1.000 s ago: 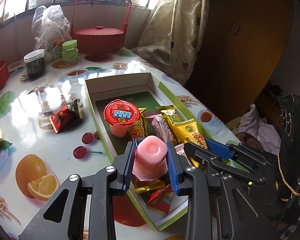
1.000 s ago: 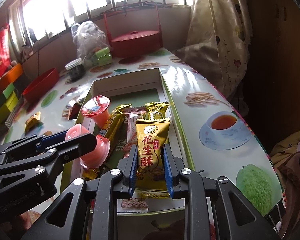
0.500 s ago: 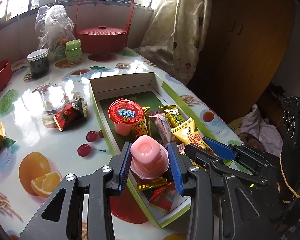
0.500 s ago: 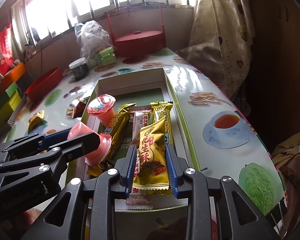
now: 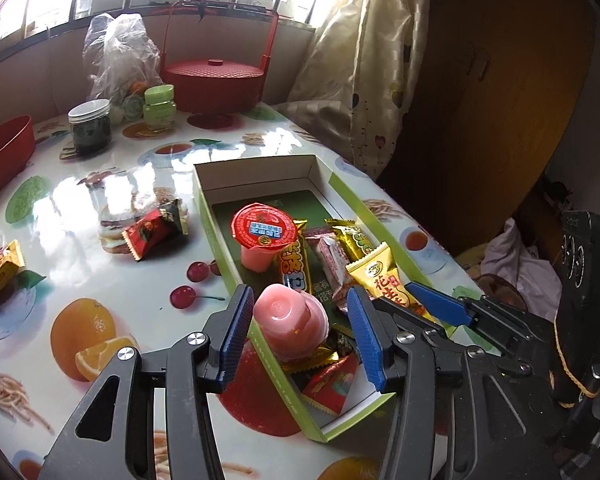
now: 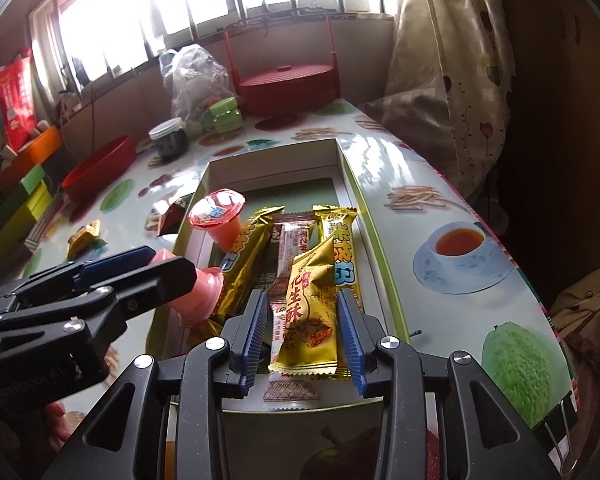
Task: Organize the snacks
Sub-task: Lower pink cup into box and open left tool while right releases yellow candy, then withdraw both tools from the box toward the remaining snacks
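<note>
— So, what are the left tongs doing?

— The left gripper [image 5: 298, 336] hangs over the near end of the shallow green-edged cardboard box [image 5: 342, 184]. Its jaws have just been opening, and the upturned pink plastic jelly cup [image 5: 290, 326] sits between the blue pads with a gap on both sides, resting on the wrapped sweets in the box.

— And the right ones?

— The right gripper [image 6: 303, 330] has likewise just been spreading its jaws. The yellow foil peanut-candy packet [image 6: 310, 312] lies between the pads, tilted on top of the other bars in the box [image 6: 350, 184]; the pads look parted from its edges.

— What else is in the box?

— A second pink jelly cup with a red foil lid [image 5: 262, 236] stands upright farther in, beside a gold-wrapped bar [image 5: 296, 264].

— Outside it?

— A red-and-black sweet wrapper [image 5: 152, 232] lies on the fruit-patterned tablecloth [image 5: 100, 280], left of the box.
</note>
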Motion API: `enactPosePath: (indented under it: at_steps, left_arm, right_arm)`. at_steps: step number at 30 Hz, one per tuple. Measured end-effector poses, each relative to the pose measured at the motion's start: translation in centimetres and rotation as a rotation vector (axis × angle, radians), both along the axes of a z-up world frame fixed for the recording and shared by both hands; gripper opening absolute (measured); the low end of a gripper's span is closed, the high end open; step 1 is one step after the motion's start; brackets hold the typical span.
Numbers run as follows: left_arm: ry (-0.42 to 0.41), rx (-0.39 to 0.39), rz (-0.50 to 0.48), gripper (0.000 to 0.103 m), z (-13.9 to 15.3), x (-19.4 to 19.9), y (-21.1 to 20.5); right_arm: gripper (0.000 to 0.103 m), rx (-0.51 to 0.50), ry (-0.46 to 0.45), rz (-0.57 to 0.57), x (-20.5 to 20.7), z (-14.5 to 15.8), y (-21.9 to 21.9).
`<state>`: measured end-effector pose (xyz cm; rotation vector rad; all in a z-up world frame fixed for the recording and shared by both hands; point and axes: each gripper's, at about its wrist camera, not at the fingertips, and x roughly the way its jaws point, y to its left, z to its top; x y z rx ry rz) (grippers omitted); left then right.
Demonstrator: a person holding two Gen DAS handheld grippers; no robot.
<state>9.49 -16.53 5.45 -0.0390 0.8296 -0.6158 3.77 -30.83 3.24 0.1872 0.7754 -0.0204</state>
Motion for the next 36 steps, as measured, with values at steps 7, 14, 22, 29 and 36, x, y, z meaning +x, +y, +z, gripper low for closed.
enactPosePath:
  at_steps: [7,14,22,29,36]
  left_arm:
    - [-0.006,-0.015,0.007,0.05,0.4,-0.4,0.7]
    - [-0.01,-0.02,0.013,0.05,0.8,-0.8,1.1]
    - [-0.026,-0.029,0.018,0.05,1.5,-1.4,2.0]
    - [-0.033,-0.025,0.061,0.05,1.9,-1.3,3.8]
    - [-0.033,-0.026,0.112,0.05,1.8,-0.8,6.4]
  right_arm:
    - [0.035,0.028,0.001,0.034,-0.2,-0.1,0.4]
    - [0.035,0.038,0.001,0.06,-0.4,0.1,1.0]
    - [0.035,0.014,-0.01,0.04,-0.6,0.9,0.9]
    - [0.04,-0.008,-0.027,0.035,-0.3,1.9,1.6]
    - [0.046,-0.006,-0.043,0.061,0.3,2.8,3.0]
